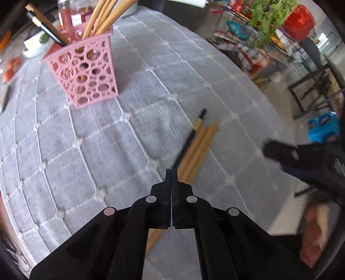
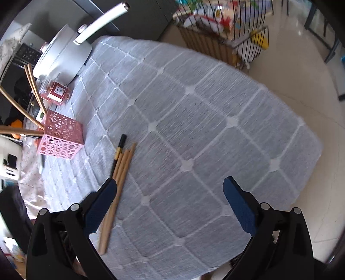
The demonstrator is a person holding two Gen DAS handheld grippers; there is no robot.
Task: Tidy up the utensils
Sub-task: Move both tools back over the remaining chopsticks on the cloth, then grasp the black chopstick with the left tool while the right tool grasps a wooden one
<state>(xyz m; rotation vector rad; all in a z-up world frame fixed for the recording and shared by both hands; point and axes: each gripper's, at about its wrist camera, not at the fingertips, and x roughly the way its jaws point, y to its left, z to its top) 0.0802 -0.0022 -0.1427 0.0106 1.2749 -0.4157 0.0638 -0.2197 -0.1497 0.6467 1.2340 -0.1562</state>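
A bundle of loose chopsticks (image 1: pixel 200 146), a few wooden and one black with a gold band, lies on the grey quilted tablecloth (image 1: pixel 97 150). My left gripper (image 1: pixel 171 172) hangs just above their near part, shut, with nothing visible between its jaws. A pink perforated basket (image 1: pixel 86 71) holds several upright chopsticks (image 1: pixel 103 19). In the right wrist view my right gripper (image 2: pixel 170 183) is open wide and empty, and its left finger (image 2: pixel 107 193) overlaps the loose chopsticks (image 2: pixel 120 172). The pink basket (image 2: pixel 61 140) stands to their left.
A white pot (image 2: pixel 62 56) with a long handle and a red-labelled jar (image 2: pixel 57 90) stand beyond the basket. A white bowl (image 1: pixel 34 45) sits at the far left. The table edge (image 2: pixel 301 172) drops to a tiled floor, with a wire rack (image 2: pixel 226 32) and a blue stool (image 1: pixel 323 129).
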